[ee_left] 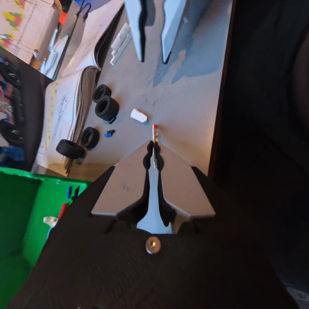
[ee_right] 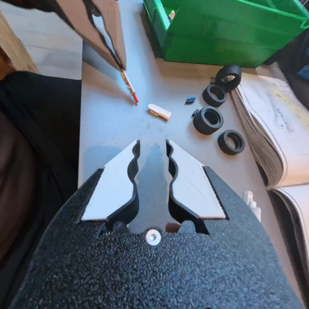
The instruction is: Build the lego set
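My left gripper (ee_left: 153, 142) is shut on a thin white beam with a red pin at its tip (ee_left: 155, 132), held just above the table; it also shows in the right wrist view (ee_right: 129, 86), with the left gripper (ee_right: 122, 68) at the upper left. A white wedge piece (ee_left: 139, 115) (ee_right: 159, 111) lies on the table just beyond the red tip. My right gripper (ee_right: 152, 142) is open and empty above the table, short of the wedge; it appears at the top of the left wrist view (ee_left: 153, 61). Several black tyres (ee_left: 107, 107) (ee_right: 208, 119) and a small blue pin (ee_left: 109, 133) (ee_right: 190, 100) lie nearby.
A green bin (ee_left: 20, 209) (ee_right: 225, 33) holds loose pieces. An open instruction booklet (ee_left: 70, 107) (ee_right: 275, 133) lies beside the tyres. A white assembly (ee_left: 121, 44) (ee_right: 251, 201) rests near the booklet. The table edge (ee_left: 219, 100) borders a dark drop. To reach the white assembly (ee_left: 121, 44) in a straight line is about 15 cm for my right fingers, about 25 cm for my left.
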`<state>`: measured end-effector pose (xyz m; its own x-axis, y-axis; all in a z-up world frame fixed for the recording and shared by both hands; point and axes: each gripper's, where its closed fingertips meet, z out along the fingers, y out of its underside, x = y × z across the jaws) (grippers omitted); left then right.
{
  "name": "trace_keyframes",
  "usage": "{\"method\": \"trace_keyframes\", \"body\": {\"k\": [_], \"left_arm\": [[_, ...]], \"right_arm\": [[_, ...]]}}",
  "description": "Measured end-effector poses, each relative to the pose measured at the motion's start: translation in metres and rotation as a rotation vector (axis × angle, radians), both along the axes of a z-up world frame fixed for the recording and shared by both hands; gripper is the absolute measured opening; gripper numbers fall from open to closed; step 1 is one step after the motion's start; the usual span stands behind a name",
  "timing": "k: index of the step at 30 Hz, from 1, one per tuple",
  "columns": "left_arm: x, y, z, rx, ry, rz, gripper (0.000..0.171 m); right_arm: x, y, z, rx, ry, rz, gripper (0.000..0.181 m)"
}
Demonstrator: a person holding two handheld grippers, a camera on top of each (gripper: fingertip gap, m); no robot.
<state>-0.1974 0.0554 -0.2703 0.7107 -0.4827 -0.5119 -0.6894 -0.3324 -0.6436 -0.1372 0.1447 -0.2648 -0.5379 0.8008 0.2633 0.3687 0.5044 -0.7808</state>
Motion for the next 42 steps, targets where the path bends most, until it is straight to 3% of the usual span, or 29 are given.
{"method": "trace_keyframes", "body": {"k": [3,6,14,16,18,20,24,26,30,34,38,42], "left_arm": [[-0.004,-0.007,-0.012,-0.02,0.056,-0.018,0.0],[-0.002,-0.01,-0.018,-0.042,0.04,-0.009,0.013],[-0.008,-0.012,-0.012,-0.09,-0.117,0.08,0.031],[-0.011,-0.008,-0.017,-0.14,-0.169,0.138,0.032],[-0.002,-0.008,-0.021,-0.194,-0.223,0.124,0.013],[0.002,-0.009,-0.022,-0.184,-0.161,0.101,0.004],[0.008,-0.017,-0.02,-0.153,0.042,0.047,0.008],[0.014,-0.018,-0.014,-0.15,0.024,0.047,0.025],[0.021,-0.018,-0.004,-0.139,-0.061,0.043,0.031],[-0.003,-0.016,-0.018,-0.238,-0.114,0.205,0.032],[0.007,-0.013,-0.022,-0.262,-0.185,0.195,0.011],[-0.003,-0.001,-0.021,-0.197,0.009,0.219,0.004]], "right_arm": [[-0.024,-0.003,-0.005,-0.044,-0.111,0.048,0.045],[-0.042,-0.007,-0.012,-0.004,-0.191,0.115,0.047],[-0.071,-0.026,-0.021,0.064,-0.243,0.218,0.05],[-0.068,-0.032,-0.023,0.07,-0.249,0.226,0.049],[-0.064,-0.037,-0.026,0.081,-0.246,0.242,0.046],[-0.059,-0.041,-0.027,0.067,-0.243,0.264,0.038],[-0.035,-0.037,-0.029,0.024,-0.294,0.305,0.024],[-0.027,-0.023,-0.029,0.005,-0.317,0.258,0.031],[-0.025,-0.008,-0.016,-0.097,-0.319,0.122,0.033],[-0.029,0.008,-0.019,-0.152,-0.336,-0.079,0.039],[-0.034,0.007,-0.03,-0.191,-0.354,-0.162,0.035],[-0.035,0.006,-0.032,-0.154,-0.349,-0.139,0.014]]}}
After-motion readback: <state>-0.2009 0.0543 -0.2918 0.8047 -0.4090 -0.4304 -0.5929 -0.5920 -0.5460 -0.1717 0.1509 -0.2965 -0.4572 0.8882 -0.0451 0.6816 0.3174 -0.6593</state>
